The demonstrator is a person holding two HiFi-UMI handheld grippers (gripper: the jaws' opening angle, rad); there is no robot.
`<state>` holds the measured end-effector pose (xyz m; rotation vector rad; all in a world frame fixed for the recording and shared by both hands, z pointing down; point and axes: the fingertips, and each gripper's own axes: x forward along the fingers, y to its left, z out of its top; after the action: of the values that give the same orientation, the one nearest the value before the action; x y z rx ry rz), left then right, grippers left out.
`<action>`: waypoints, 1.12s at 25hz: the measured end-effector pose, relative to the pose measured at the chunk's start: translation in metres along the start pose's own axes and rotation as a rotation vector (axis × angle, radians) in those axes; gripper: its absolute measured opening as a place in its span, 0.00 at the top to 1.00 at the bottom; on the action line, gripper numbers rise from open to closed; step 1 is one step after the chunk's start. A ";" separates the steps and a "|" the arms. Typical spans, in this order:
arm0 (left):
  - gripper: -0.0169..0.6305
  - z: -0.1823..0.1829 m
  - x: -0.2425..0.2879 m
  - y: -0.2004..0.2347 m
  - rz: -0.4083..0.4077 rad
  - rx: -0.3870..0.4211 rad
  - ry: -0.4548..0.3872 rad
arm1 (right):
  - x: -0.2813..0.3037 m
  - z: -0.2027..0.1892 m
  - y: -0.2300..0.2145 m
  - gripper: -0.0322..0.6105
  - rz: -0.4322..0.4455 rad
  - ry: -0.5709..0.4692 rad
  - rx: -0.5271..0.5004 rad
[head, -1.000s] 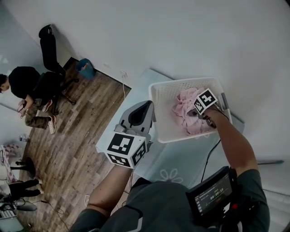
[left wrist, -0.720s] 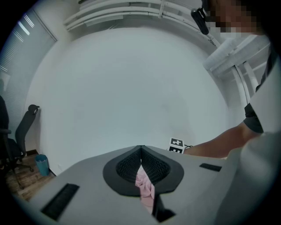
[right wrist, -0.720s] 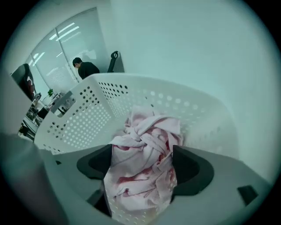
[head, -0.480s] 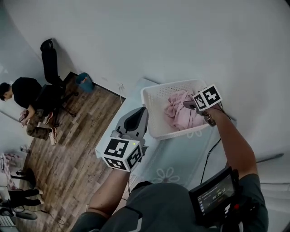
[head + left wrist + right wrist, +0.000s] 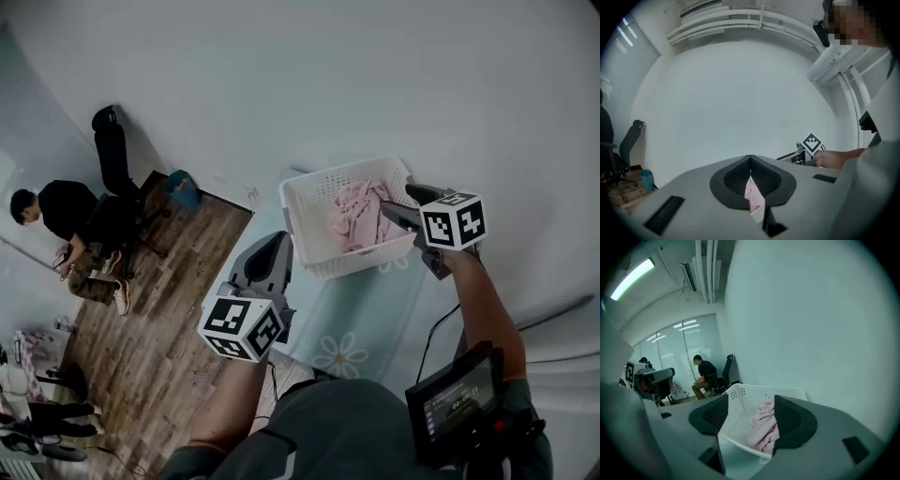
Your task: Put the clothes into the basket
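A white perforated basket [image 5: 302, 199] stands on the table with pink clothes [image 5: 354, 214] heaped inside. My right gripper [image 5: 399, 203] hovers at the basket's right rim, just above the clothes. Its jaws are apart and closing, with nothing between them. In the right gripper view the basket [image 5: 738, 401] and the pink clothes [image 5: 764, 426] show beyond the open jaws [image 5: 747, 414]. My left gripper [image 5: 271, 253] hangs off the table's left edge, short of the basket, shut and holding nothing. In the left gripper view its pads [image 5: 750, 161] meet, and a pink-white sliver shows through the slit below.
A pale tablecloth with a flower print [image 5: 345, 354] covers the table. A wall stands close behind the basket. On the wooden floor to the left are a seated person [image 5: 67, 214], an office chair [image 5: 112, 155] and a blue bin [image 5: 181, 190]. A small screen [image 5: 457, 401] hangs at my chest.
My right gripper has lifted out of the basket to its right rim, leaving the pink clothes inside. The left gripper has stayed by the table's edge.
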<state>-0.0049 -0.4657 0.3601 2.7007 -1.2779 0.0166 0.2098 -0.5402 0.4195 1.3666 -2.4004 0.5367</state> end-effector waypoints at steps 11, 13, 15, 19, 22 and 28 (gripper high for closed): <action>0.96 0.024 -0.056 -0.073 -0.007 0.049 -0.083 | -0.128 0.009 0.053 0.86 -0.009 -0.226 -0.028; 0.96 0.027 -0.070 -0.085 -0.002 0.052 -0.090 | -0.150 0.011 0.065 0.88 -0.008 -0.262 -0.024; 0.96 0.030 -0.086 -0.099 -0.001 0.055 -0.092 | -0.175 0.013 0.080 0.89 -0.018 -0.297 -0.032; 0.96 0.026 -0.108 -0.125 -0.013 0.037 -0.109 | -0.210 0.010 0.092 0.92 -0.070 -0.389 -0.021; 0.96 0.016 -0.111 -0.139 -0.032 0.045 -0.113 | -0.218 -0.002 0.092 0.93 -0.061 -0.425 -0.002; 0.96 0.011 -0.115 -0.139 -0.034 0.059 -0.127 | -0.222 -0.013 0.096 0.93 -0.085 -0.449 -0.008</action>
<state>0.0283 -0.2925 0.3215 2.8141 -1.2838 -0.1242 0.2359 -0.3231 0.3144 1.7272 -2.6596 0.2112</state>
